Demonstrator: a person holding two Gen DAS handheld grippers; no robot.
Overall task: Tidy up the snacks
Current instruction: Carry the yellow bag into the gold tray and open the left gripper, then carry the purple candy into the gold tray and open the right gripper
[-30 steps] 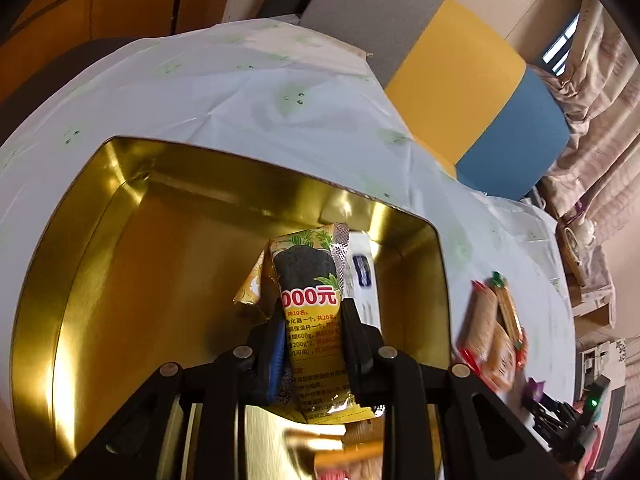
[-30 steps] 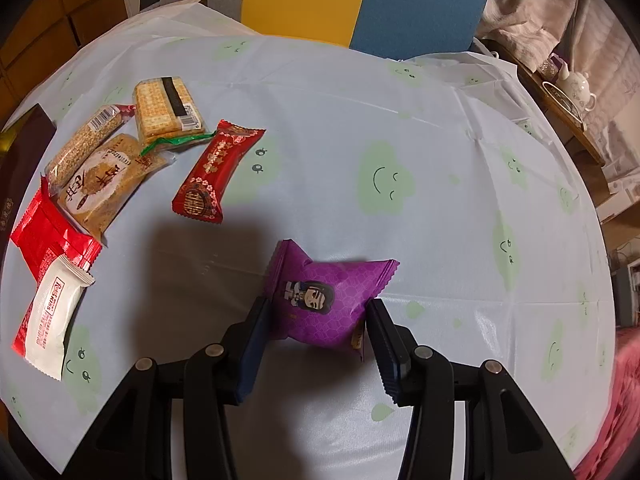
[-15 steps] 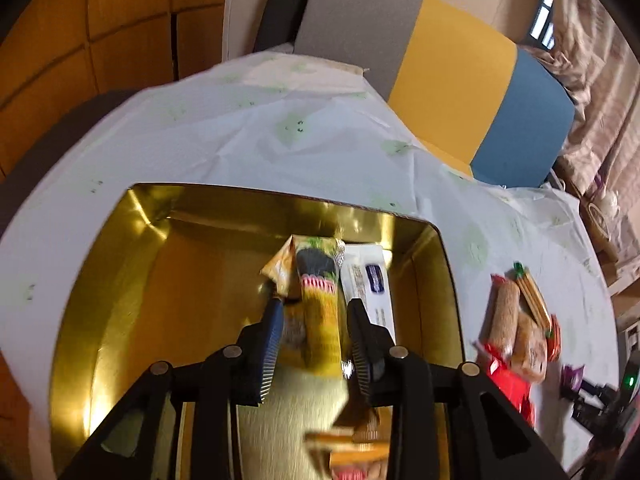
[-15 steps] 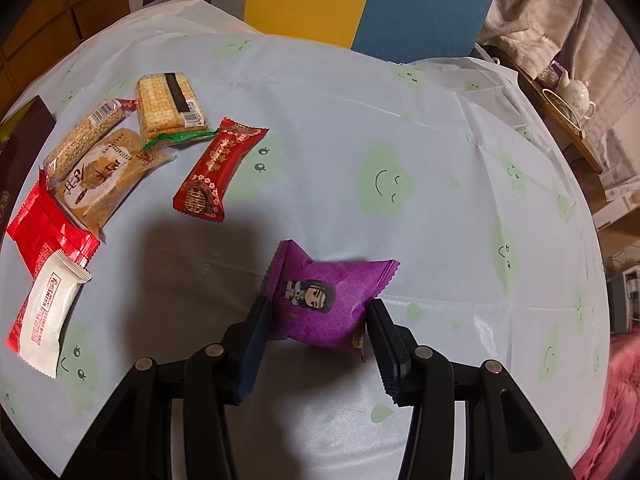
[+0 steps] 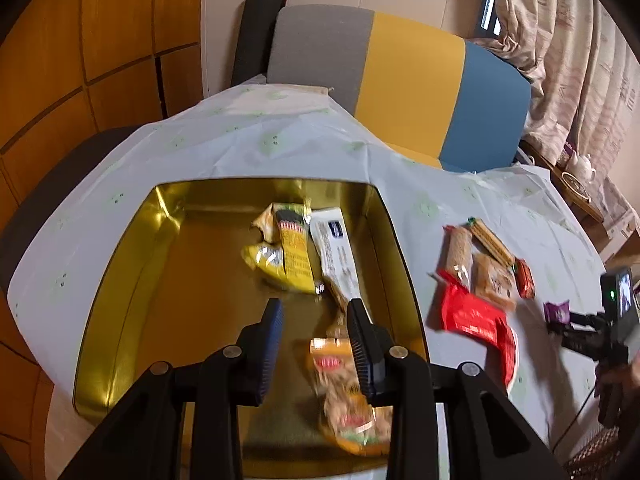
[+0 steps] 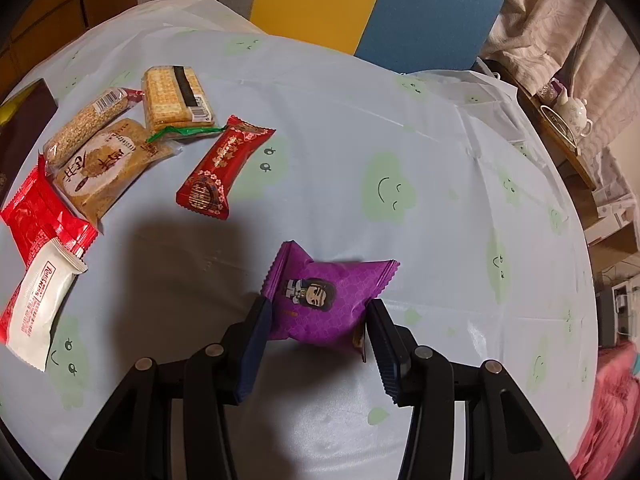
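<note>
Between the pads of the right gripper (image 6: 316, 320), the purple snack packet (image 6: 326, 300) is sitting clamped across its width, lifted just above the tablecloth (image 6: 440, 160). It is looking light, puffy and crushable, with slick film; holding it across the padded middle, not the crimped ends, is likely the safest grip. A cartoon figure is printed on its face; no wording is legible.

The left gripper (image 5: 316, 320) is hanging over the gold tin (image 5: 120, 280) with its jaws standing apart and nothing between them; they have just been opening. The yellow packet (image 5: 294, 252) is lying flat inside the tin, just beside a white packet (image 5: 336, 252).

Remaining snacks are lying in a cluster on the cloth: a red-and-white packet (image 6: 38, 300) reading "Rotskins" or similar (uncertain), a brown biscuit packet (image 6: 104, 168) with Chinese characters, and a dark red packet (image 6: 224, 168).
</note>
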